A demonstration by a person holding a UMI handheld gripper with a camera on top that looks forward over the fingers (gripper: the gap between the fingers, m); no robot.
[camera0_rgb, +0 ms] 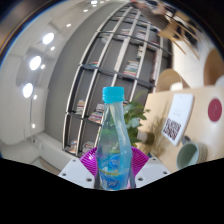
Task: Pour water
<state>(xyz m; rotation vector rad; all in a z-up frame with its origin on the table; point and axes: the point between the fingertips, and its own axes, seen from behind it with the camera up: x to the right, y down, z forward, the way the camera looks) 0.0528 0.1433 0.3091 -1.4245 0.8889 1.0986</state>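
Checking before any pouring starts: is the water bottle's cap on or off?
On. The blue cap sits atop the upright bottle, which stands between the fingers.

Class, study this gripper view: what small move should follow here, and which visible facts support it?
Probably carry the bottle toward a container before tilting. The tool appears shut on the bottle, pink pads against both sides, and it stands upright with its blue cap on. No cup shows ahead, only shelves and a plant, so the cap likely must also come off first.

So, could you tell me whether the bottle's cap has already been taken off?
No, the light blue cap sits on top of the bottle.
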